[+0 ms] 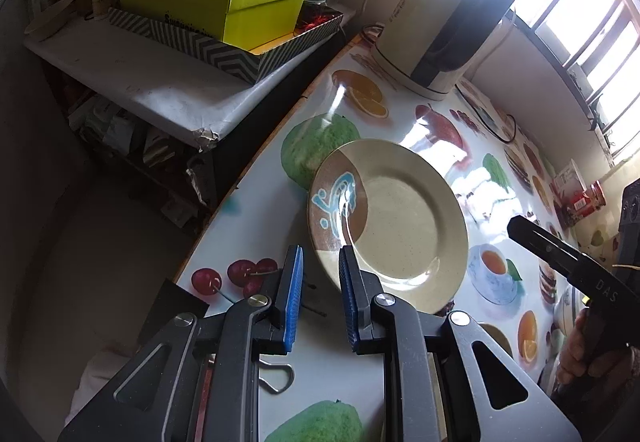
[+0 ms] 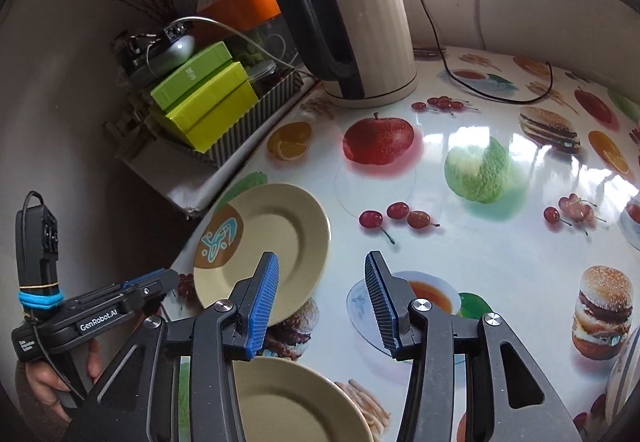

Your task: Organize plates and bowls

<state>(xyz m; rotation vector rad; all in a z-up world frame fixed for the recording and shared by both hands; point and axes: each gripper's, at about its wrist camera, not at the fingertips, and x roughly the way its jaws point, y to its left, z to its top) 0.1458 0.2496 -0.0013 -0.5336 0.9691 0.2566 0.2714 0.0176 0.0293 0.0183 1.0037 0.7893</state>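
Nearest to the right wrist camera, a plain beige round ceramic plate (image 2: 288,402) lies on the glossy fruit-printed bench (image 2: 480,262) just under the right tool (image 2: 322,300), whose blue-padded fingers stand wide apart and hold nothing. Further on, a second beige plate with a brown patch and blue drawing (image 1: 390,224) rests flat near the bench edge, and the left tool (image 1: 320,300) stands narrowly open and empty with one pad over its near rim. To stack well, I judge the left tool should straddle the rim and close firmly before lifting level.
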